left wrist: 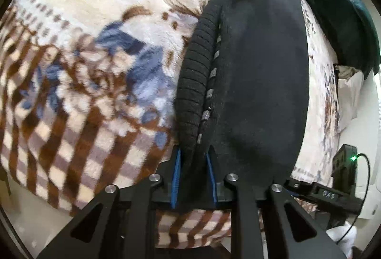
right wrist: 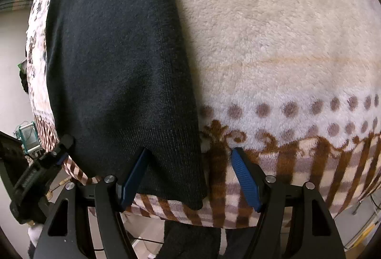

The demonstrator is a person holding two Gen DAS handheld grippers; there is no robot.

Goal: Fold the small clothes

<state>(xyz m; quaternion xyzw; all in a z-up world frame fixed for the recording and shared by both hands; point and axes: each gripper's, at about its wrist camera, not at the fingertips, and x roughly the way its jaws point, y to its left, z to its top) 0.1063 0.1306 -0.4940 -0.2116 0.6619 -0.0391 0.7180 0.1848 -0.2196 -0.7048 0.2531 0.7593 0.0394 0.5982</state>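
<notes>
A black knit garment (left wrist: 257, 73) lies stretched lengthwise on a fleece blanket (left wrist: 78, 49) patterned in cream, brown and blue. In the left wrist view it runs from 6 o'clock up to 12 o'clock, its ribbed edge (left wrist: 195, 78) on the left side. The left tool (left wrist: 194, 159) is pinched narrow on the near end of that ribbed edge, cloth bunched between its blue pads (left wrist: 177, 163). In the right wrist view the right tool (right wrist: 190, 151) stands wide, straddling the garment's right edge at 6 o'clock: one pad on the black cloth, the other over bare blanket. A dark teal cloth (left wrist: 333, 4) lies at 1 o'clock.
</notes>
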